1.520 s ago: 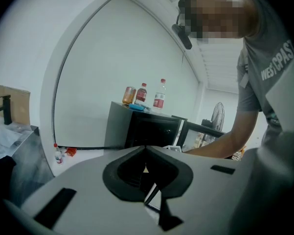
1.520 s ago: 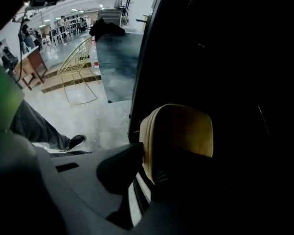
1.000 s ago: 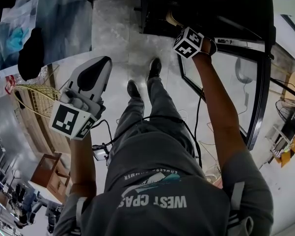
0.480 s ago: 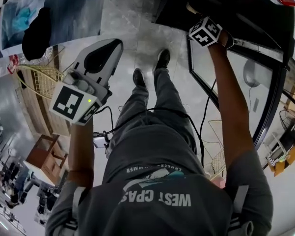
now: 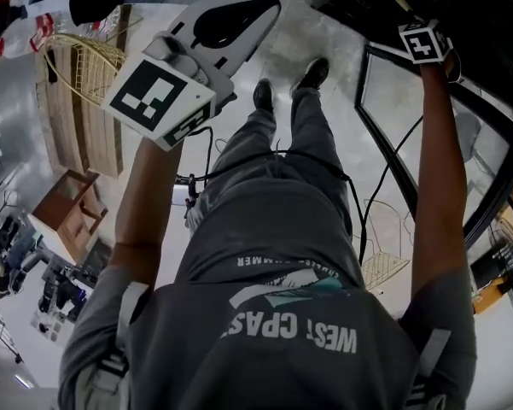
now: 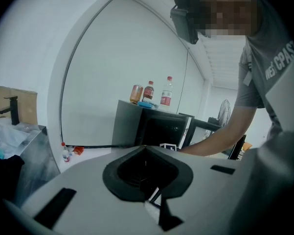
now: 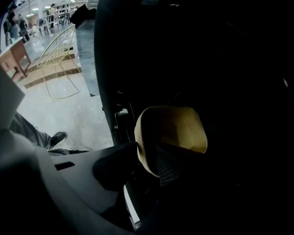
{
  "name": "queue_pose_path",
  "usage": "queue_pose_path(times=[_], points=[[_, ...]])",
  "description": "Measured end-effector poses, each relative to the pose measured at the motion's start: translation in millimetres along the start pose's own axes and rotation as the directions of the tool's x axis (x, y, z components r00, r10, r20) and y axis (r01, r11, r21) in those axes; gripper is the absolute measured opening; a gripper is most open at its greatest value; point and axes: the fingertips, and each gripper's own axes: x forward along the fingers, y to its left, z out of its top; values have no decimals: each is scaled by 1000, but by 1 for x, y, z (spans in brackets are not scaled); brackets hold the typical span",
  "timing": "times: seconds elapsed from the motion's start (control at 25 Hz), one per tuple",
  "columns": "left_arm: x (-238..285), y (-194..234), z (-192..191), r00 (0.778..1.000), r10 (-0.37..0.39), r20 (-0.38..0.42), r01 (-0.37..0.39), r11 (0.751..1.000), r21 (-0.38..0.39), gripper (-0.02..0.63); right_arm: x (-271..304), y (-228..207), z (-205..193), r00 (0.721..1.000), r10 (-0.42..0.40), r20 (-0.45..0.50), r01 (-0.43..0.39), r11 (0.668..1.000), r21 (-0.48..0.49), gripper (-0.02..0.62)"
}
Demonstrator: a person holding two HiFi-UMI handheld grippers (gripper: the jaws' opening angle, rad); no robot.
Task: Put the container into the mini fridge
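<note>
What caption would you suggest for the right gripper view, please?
Right gripper, jaws just opened, tan container between them, inside dark fridge.

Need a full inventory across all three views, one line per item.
mini fridge: 1, dark, on the floor, glass door open
container: 1, tan, inside the fridge
bottles: 3, one amber and two red-labelled, on top of the fridge
gold wire frame: 1, on the floor at left
wooden stool: 1, brown, on the floor at left
fan: 1, dark, beyond the fridge
person: 1, grey shirt and trousers, dark shoes
left claw: white, jaws together, empty
right claw: reaching into the fridge, jaws have just been opening, container between them
</note>
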Motion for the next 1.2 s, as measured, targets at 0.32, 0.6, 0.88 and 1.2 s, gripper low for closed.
queue_pose_path(times=[0.32, 0.6, 0.88, 1.2], points=[[-24, 2, 9, 1000, 8, 8, -8, 999, 35, 17, -37, -3, 12, 998, -34, 48, 34, 999, 18, 133], [-57, -5, 16, 999, 1, 38, -3, 998, 65, 17, -98, 10, 23, 992, -55, 117, 42, 993, 107, 117], [-89, -21, 40, 996, -31, 83, 22, 994, 106, 17, -201, 21, 52, 963, -111, 246, 68, 982, 179, 57], [-125, -36, 69, 988, -75, 134, 52, 986, 161, 17, -326, 42, 91, 882, -158, 444, 12, 949, 314, 34]])
